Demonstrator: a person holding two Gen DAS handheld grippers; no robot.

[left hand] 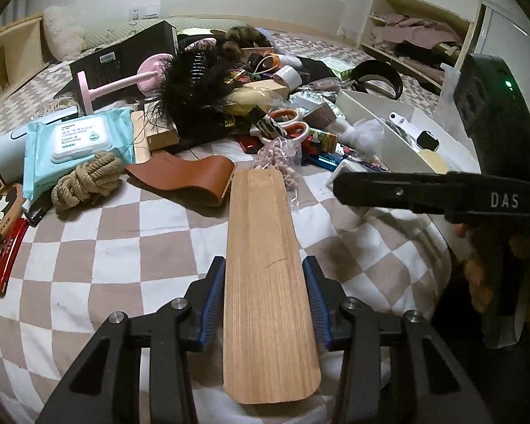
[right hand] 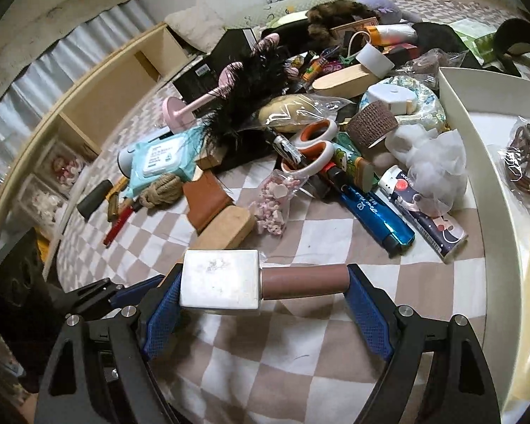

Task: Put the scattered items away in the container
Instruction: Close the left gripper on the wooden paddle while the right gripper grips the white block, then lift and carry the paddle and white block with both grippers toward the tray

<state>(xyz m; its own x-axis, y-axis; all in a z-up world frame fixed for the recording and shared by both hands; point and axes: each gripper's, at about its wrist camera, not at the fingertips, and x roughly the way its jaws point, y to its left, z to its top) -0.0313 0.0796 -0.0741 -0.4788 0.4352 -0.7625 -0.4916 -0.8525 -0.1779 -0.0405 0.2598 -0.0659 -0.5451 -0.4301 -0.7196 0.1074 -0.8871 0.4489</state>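
Checkered bedspread (left hand: 123, 247); wooden slat (left hand: 265, 282) points lengthwise away from left claw (left hand: 265, 272).

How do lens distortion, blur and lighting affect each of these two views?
Left wrist view: fisheye bends the checked bedcover; dark vignette corners; wooden slat sharp. Right wrist view: the shelf unit curves into an arc and the edges look soft; even indoor light, no harsh glare.

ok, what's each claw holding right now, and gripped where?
Left claw: flat wooden paddle, pinched across its width on the long edges, nearer its close end. Right claw: white block with a brown cylinder, clamped end to end.
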